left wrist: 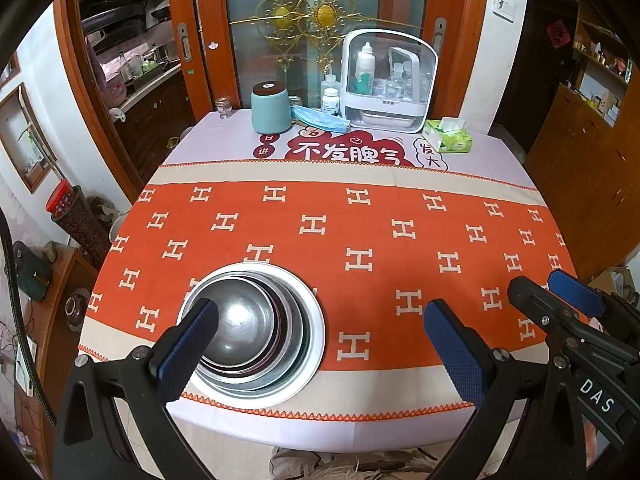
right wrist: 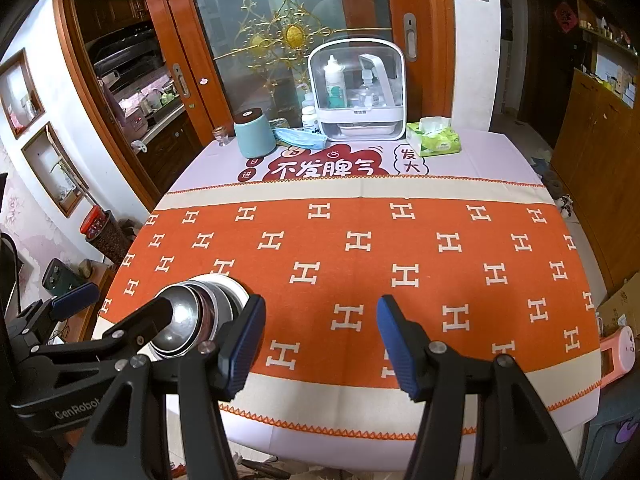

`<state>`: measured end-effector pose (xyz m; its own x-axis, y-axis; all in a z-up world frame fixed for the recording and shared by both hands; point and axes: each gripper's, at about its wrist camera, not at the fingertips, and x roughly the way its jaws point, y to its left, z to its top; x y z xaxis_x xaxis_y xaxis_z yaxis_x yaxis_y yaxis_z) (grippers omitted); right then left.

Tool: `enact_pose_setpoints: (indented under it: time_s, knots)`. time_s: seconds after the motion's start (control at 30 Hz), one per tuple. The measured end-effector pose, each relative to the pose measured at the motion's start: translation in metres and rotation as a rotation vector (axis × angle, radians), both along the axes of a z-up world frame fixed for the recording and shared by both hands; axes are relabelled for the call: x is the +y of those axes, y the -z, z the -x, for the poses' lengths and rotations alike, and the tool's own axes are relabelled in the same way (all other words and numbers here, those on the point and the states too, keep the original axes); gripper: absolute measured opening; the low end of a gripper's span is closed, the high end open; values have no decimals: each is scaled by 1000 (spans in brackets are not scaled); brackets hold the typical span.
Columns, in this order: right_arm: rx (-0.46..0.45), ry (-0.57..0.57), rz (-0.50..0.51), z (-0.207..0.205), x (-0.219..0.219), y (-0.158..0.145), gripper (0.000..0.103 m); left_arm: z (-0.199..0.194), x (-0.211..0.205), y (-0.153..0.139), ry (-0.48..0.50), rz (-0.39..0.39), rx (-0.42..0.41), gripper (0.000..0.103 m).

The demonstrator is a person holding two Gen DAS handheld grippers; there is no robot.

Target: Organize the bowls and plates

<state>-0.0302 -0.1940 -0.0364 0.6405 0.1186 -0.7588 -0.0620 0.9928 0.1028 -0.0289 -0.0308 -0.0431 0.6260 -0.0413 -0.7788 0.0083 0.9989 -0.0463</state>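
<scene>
A stack of nested steel bowls [left wrist: 248, 328] sits on a white plate [left wrist: 316, 320] near the front left edge of the table, on the orange cloth. It also shows in the right wrist view [right wrist: 192, 316]. My left gripper [left wrist: 320, 352] is open and empty, held at the table's front edge with its left finger [left wrist: 186, 352] in front of the stack. My right gripper [right wrist: 320, 348] is open and empty, to the right of the stack. The right gripper also shows at the right of the left wrist view [left wrist: 560, 292], and the left gripper at the left of the right wrist view [right wrist: 116, 308].
At the back of the table stand a teal canister [left wrist: 271, 107], a blue face mask [left wrist: 320, 119], a white storage box with bottles [left wrist: 387, 80], a pill bottle [left wrist: 330, 101], a small glass [left wrist: 223, 107] and a green tissue pack [left wrist: 447, 135]. Glass doors stand behind.
</scene>
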Motion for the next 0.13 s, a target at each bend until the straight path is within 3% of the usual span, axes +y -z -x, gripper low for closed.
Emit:
enact_pose_setpoints:
  time_s: [0.13]
  knots:
    - [4, 0, -2, 0, 1, 0, 58, 0, 0, 0, -1, 0, 3, 102]
